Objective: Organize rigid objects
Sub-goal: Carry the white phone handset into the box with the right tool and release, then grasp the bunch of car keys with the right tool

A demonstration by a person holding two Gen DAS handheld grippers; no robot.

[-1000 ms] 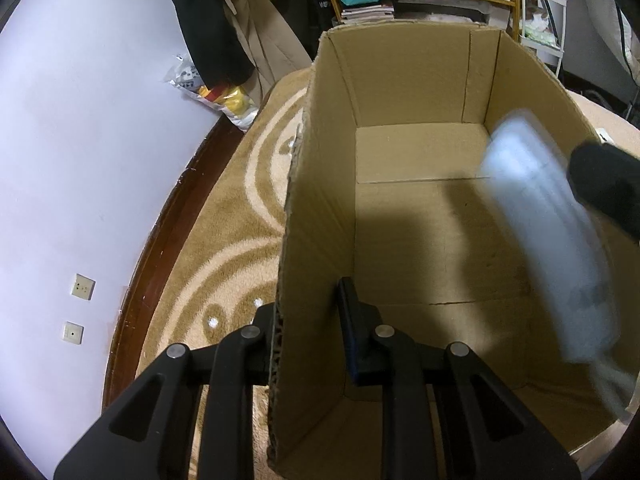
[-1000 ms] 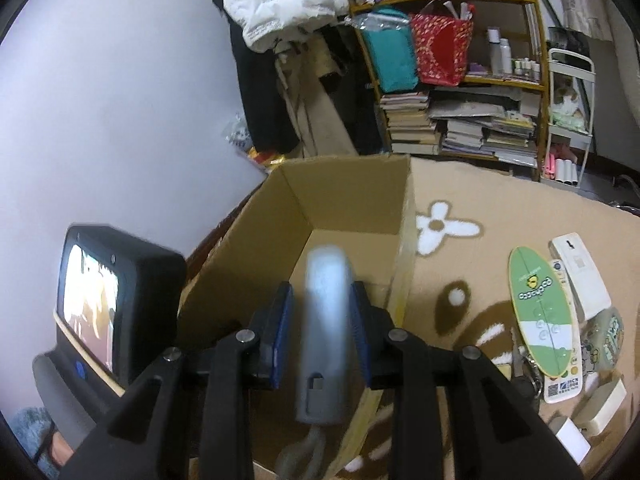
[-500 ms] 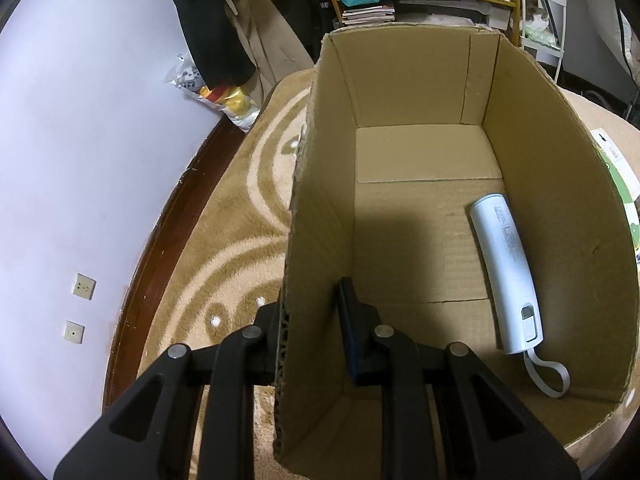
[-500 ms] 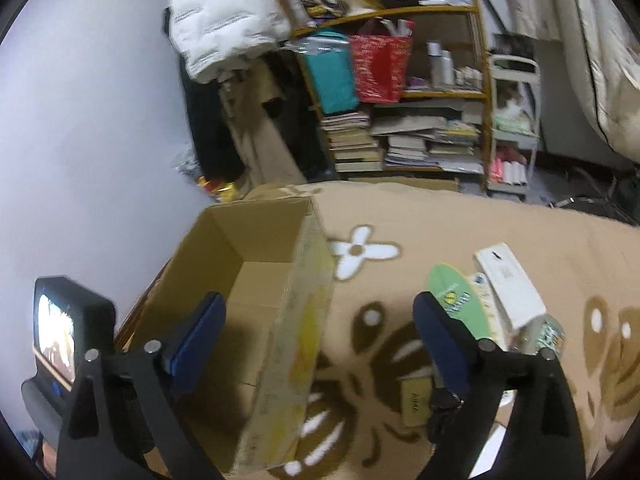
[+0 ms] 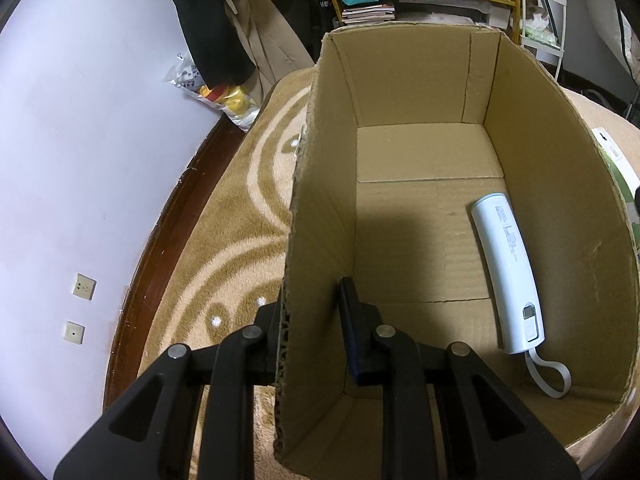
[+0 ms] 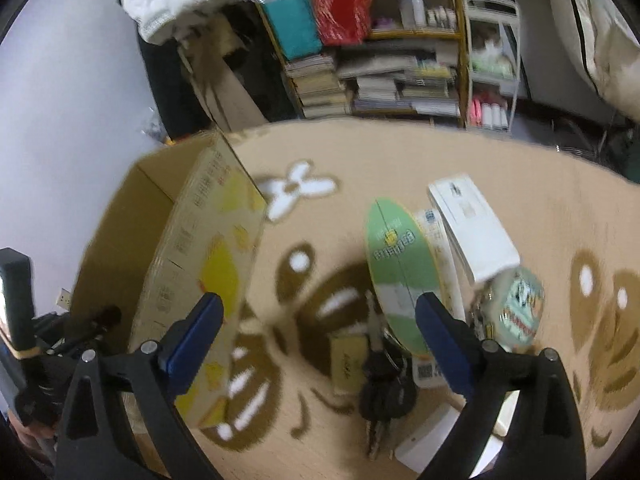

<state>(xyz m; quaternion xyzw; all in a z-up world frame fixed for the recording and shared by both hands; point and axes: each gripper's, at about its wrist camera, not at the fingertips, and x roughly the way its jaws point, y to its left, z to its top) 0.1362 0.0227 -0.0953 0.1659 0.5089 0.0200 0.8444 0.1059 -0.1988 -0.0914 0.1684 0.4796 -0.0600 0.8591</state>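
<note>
An open cardboard box (image 5: 420, 80) (image 6: 200, 248) stands on the patterned rug. My left gripper (image 5: 310, 336) is shut on the box's left wall near its front corner. A white power bank with a strap (image 5: 508, 272) lies on the box floor along the right wall. My right gripper (image 6: 320, 340) is open and holds nothing, hovering over the rug to the right of the box. Beyond its fingers lie a green oval board (image 6: 394, 264), a white flat box (image 6: 472, 224), a set of keys (image 6: 384, 392), a small tan card (image 6: 346, 364) and a round clear container (image 6: 516, 308).
A shelf with books, a teal bag and a red bag (image 6: 360, 40) stands at the back. Dark clothes hang by the wall (image 5: 208, 20) with a plastic bag (image 5: 220, 96) below. The rug edge meets a dark wooden floor strip (image 5: 160, 240) on the left.
My right gripper let go of the power bank inside the box, opened wide, then swung right over the rug toward the loose items. My left gripper stayed clamped on the box wall.
</note>
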